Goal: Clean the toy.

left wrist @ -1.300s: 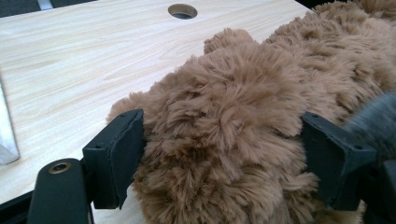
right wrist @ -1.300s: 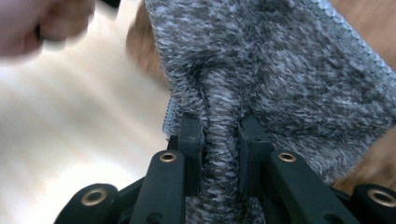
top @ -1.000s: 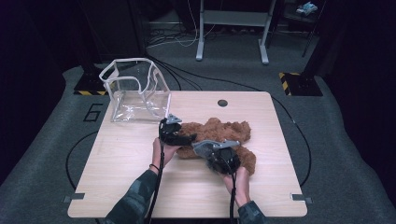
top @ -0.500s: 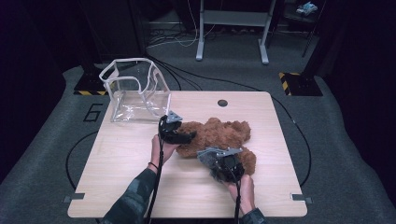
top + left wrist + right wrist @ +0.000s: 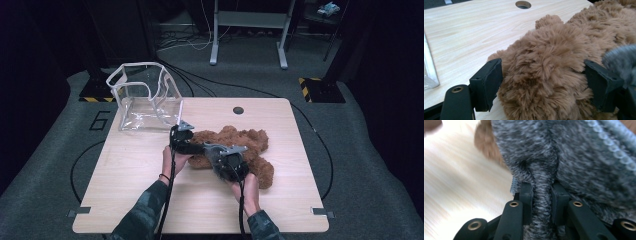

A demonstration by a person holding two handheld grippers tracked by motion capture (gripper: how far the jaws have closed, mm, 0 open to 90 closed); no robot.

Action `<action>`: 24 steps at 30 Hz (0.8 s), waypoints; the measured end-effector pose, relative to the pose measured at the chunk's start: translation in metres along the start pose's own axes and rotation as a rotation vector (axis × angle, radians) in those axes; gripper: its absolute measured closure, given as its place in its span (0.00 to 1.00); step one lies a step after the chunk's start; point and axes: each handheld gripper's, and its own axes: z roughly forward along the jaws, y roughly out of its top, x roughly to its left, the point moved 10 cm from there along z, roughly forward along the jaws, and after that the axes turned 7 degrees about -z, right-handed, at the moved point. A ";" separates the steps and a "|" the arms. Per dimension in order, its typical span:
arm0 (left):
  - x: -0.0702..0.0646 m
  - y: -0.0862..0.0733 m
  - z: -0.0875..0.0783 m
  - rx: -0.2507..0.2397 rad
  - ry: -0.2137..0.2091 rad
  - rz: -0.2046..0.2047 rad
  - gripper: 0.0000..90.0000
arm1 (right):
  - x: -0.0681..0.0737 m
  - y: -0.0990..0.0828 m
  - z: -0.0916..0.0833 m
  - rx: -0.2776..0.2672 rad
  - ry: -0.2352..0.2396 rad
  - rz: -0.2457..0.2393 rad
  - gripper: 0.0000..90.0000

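**A:** Any writing to be read at this table?

**B:** One mark only: a large dark numeral "6" (image 5: 101, 120), set on the grey carpeted floor (image 5: 45, 165) to the left of the pale wooden table (image 5: 150, 190), just outside the thin black curved line (image 5: 80, 160) that runs across the carpet there.

**A:** Nothing on the clear plastic box with the white rim (image 5: 145, 97)?

**B:** No label or print can be made out on it.

**A:** And the yellow-and-black striped plates (image 5: 312, 81) on the floor behind the table?

**B:** Hazard striping, no words. Both gripper views carry no lettering either.
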 end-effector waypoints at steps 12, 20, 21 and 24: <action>-0.004 0.003 -0.005 -0.026 -0.025 -0.015 0.19 | 0.003 -0.040 0.007 0.067 0.050 0.018 0.84; 0.001 0.009 -0.034 -0.079 0.004 0.021 0.16 | 0.008 -0.030 -0.005 0.014 0.061 0.000 0.83; 0.004 0.009 -0.038 -0.085 0.012 0.020 0.16 | 0.010 -0.029 -0.007 0.011 0.063 0.005 0.83; 0.012 0.005 -0.043 -0.094 0.041 0.029 0.16 | 0.011 -0.019 -0.014 -0.027 0.056 -0.015 0.83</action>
